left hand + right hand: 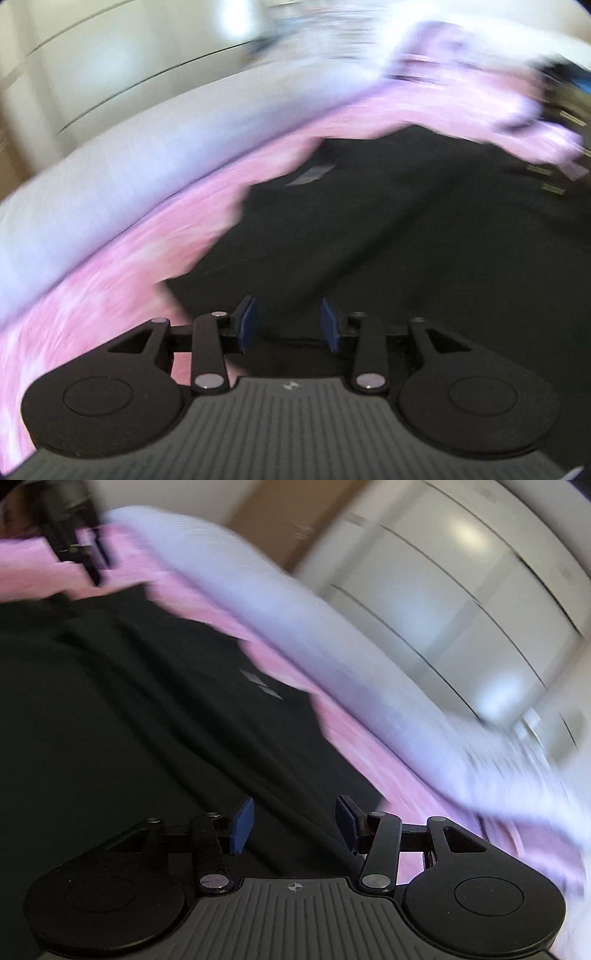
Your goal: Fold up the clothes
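A black garment (388,229) lies spread flat on a pink sheet (122,266), with a small grey label (310,173) near its far edge. My left gripper (290,325) is open and empty just above the garment's near part. In the right wrist view the same black garment (147,720) fills the left side, with its grey label (264,685). My right gripper (293,825) is open and empty over the garment's near edge, next to the pink sheet (369,753). The left gripper (79,550) shows at the far top left. Both views are motion-blurred.
A white bed edge (122,158) runs beyond the pink sheet. A white wardrobe (461,602) with panel lines stands behind the bed. Dark objects (569,99) sit at the far right past the pink sheet.
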### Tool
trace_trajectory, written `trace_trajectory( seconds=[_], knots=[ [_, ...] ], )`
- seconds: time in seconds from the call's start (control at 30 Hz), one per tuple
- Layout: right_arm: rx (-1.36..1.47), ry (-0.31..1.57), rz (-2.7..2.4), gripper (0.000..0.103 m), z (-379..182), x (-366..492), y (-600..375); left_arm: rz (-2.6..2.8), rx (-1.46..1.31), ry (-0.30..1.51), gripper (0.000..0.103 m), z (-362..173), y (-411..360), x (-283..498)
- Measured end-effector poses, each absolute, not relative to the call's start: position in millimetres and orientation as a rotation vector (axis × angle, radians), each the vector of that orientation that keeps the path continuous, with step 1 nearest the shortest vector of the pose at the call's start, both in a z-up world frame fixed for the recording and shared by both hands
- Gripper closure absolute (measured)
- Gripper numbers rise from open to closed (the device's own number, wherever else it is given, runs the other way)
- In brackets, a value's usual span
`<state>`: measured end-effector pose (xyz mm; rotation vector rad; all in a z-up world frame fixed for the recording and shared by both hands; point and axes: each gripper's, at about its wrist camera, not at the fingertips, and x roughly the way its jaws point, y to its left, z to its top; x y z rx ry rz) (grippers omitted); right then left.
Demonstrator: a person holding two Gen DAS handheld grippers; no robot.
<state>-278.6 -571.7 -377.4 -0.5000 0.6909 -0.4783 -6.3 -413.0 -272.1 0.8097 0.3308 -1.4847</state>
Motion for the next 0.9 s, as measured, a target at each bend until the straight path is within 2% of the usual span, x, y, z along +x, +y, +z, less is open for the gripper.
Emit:
trace_trajectory(
  seconds=[0.07,0.13,0.17,0.23,0.37,0.53,0.63,0.73,0.9],
  knots=[
    [-0.522,0.694,-0.445,0.054,-380.9,-263.7,-566.2,-1.521,0.935,0.263,0.065,-286.2,-409.9,-32.5],
    [-0.514,0.699,-0.432,0.054,-383.4,-252.7,-566.3,-1.502,1.063,0.193,0.067,-303.3,-412.8,-52.6],
    [-0.498,0.703,-0.435,0.054,-384.3,-249.0,-568.9,-1.486,1.1,0.177,0.075,-310.8,-416.4,-57.0],
    [-0.489,0.727,-0.461,0.054,-386.8,-251.3,-574.4,-1.472,1.128,0.179,0.099,-319.4,-422.5,-58.4],
    [-0.487,0.779,-0.555,0.054,-391.1,-268.5,-590.7,-1.47,1.122,0.092,0.1,-307.3,-402.0,-59.3],
    [-0.319,0.841,-0.651,0.054,-396.1,-290.5,-634.4,-1.467,1.186,0.16,0.099,-319.0,-392.1,-54.7],
    [-0.134,0.841,-0.677,0.054,-393.2,-304.5,-656.0,-1.438,1.158,0.205,0.095,-321.8,-393.8,-48.4],
    [0.055,0.817,-0.705,0.054,-384.4,-325.5,-672.1,-1.377,1.118,0.264,0.084,-314.9,-385.0,-37.6],
    [0.189,0.832,-0.778,0.054,-368.0,-386.1,-661.3,-1.315,1.036,0.324,0.082,-290.9,-333.7,-39.8]
  ],
)
